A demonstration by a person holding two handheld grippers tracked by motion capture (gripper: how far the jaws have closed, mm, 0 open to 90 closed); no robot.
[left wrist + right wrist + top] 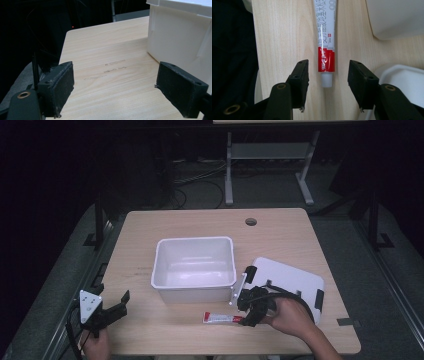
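Note:
A white and red tube [218, 318] lies flat on the table in front of the white bin [194, 268]. My right gripper [248, 319] is open at the tube's capped end. In the right gripper view the tube [326, 47] runs away from me, its white cap [327, 80] lying between the two spread jaws without touching either. My left gripper [120, 304] is open near the table's front left corner, with bare wood between its jaws. The left gripper view shows the bin's outer wall [180, 37] to the right.
A white lid [292, 281] with black clips lies on the table right of the bin, under my right hand. The bin is empty. A round cable hole [251, 222] sits near the table's far edge. A table frame [270, 165] stands beyond on the dark floor.

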